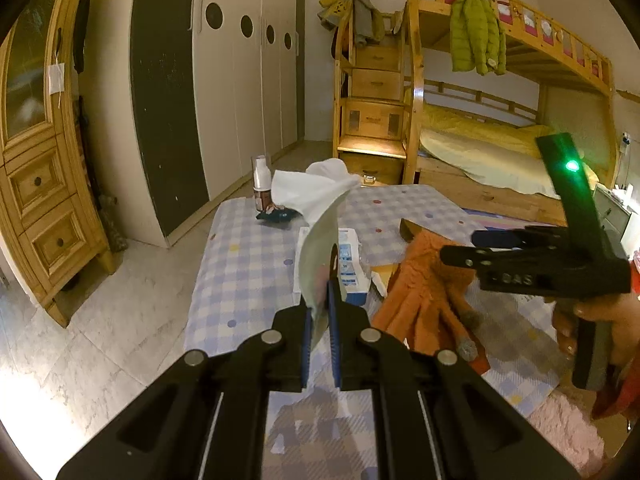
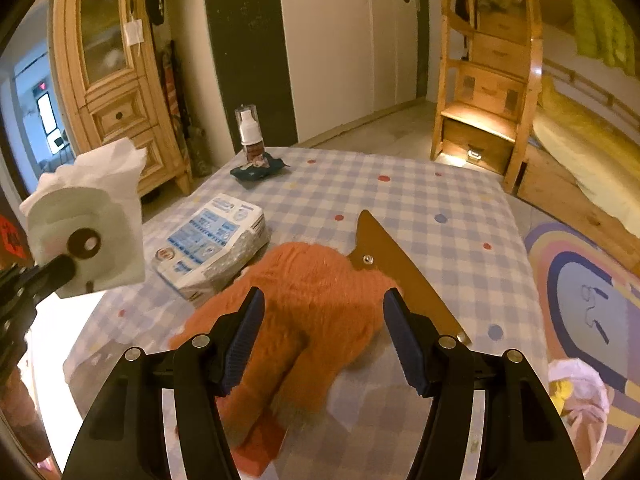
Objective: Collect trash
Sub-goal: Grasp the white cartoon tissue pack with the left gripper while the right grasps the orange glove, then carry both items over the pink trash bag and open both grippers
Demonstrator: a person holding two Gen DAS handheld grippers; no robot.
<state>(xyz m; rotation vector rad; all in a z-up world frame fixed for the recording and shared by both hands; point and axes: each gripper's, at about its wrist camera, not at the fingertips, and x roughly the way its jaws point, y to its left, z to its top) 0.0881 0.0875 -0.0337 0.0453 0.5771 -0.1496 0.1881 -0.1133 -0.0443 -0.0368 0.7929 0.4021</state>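
My left gripper [image 1: 320, 312] is shut on a white paper plate with a crumpled tissue [image 1: 316, 192] on it, held above the checked table [image 1: 248, 256]. In the right wrist view the plate and tissue [image 2: 92, 216] hang at the left, clamped in the left gripper [image 2: 60, 272]. My right gripper [image 2: 324, 340] is open and empty, hovering over orange gloves [image 2: 312, 312]; it also shows in the left wrist view [image 1: 480, 248] at the right. A dark crumpled wrapper [image 2: 256, 170] lies at the table's far side.
A blue-and-white tissue pack [image 2: 212, 244], a small spray bottle [image 2: 250, 136] and a brown folder [image 2: 396, 268] are on the table. A wooden cabinet [image 1: 36, 184] stands left, a bunk bed [image 1: 480, 120] at the right, and a rug [image 2: 580, 292] on the floor.
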